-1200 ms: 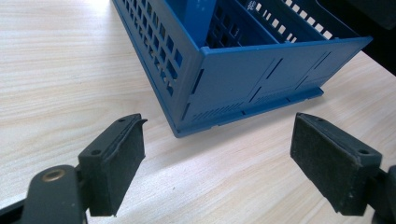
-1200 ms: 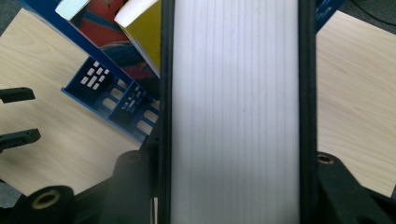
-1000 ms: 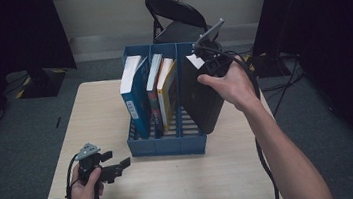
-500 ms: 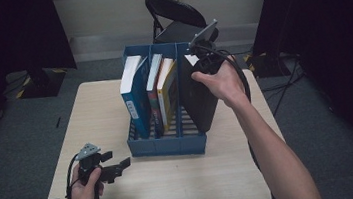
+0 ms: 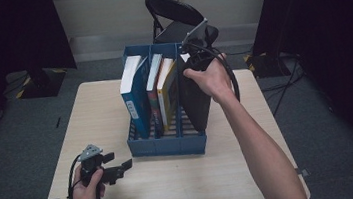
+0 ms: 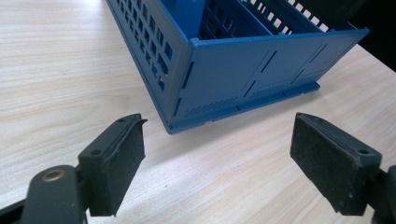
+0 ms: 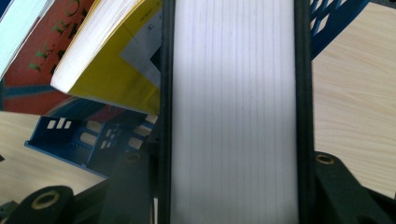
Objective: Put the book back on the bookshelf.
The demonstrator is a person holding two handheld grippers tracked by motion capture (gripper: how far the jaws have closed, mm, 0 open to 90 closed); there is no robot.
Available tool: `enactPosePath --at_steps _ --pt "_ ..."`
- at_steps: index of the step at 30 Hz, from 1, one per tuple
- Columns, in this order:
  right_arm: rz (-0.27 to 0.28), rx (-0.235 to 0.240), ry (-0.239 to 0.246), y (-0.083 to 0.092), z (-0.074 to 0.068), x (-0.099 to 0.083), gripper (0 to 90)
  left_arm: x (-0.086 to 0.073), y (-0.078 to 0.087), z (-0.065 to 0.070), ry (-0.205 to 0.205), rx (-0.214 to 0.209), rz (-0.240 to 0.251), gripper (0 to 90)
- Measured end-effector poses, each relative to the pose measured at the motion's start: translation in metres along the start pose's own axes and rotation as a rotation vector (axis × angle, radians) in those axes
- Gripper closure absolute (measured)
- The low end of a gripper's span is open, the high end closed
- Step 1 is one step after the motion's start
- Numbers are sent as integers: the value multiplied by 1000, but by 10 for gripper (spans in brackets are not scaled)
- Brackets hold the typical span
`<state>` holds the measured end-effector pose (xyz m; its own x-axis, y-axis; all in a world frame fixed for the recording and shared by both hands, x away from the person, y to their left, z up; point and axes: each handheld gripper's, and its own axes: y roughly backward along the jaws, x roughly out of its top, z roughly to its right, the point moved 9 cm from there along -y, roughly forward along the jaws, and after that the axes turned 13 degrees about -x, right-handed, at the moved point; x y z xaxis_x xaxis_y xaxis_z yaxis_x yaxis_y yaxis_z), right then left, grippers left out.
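The tabletop [image 5: 253, 171] carried a blue file rack [image 5: 167, 143], whose near corner lay just ahead of the left tool [image 5: 122, 168], which rested low with its jaws spread wide and nothing between them. The right tool [image 5: 192, 60] was clamped on the top of a thick black book [image 5: 195, 102], white page edges between its jaws, standing in the rack's right compartment. A yellow book [image 7: 107, 70] leaned just left of that tool.
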<state>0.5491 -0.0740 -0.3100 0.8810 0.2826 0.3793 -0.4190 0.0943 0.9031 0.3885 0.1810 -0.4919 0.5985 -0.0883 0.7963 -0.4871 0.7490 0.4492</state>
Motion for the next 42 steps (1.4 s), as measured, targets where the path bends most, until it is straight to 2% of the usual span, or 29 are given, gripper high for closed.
enactPosePath --at_steps 4,14,19,20,24,34,40,42 --pt "-8 2 -28 -1 -1 4 535 0 0 -1 2 2 -1 175" --pt "-29 -24 -50 -8 -8 7 533 0 0 0 -1 0 -2 174" --pt "-49 -27 -62 -18 -11 5 531 0 0 -2 -1 5 -1 174" --pt "-57 -24 -76 -26 -12 4 532 0 0 -2 -4 5 -3 177" --pt "-74 -32 -78 -42 -16 -1 533 0 0 -1 -4 4 -4 174" --pt "-95 -36 -99 -68 -22 -11 532 0 0 -2 -3 5 -3 174" --pt "-77 -40 -95 -68 -23 -12 524 0 -1 -1 -1 4 -1 177" --pt "-42 -31 -99 -68 -23 -13 512 0 0 -1 -3 1 -2 174"
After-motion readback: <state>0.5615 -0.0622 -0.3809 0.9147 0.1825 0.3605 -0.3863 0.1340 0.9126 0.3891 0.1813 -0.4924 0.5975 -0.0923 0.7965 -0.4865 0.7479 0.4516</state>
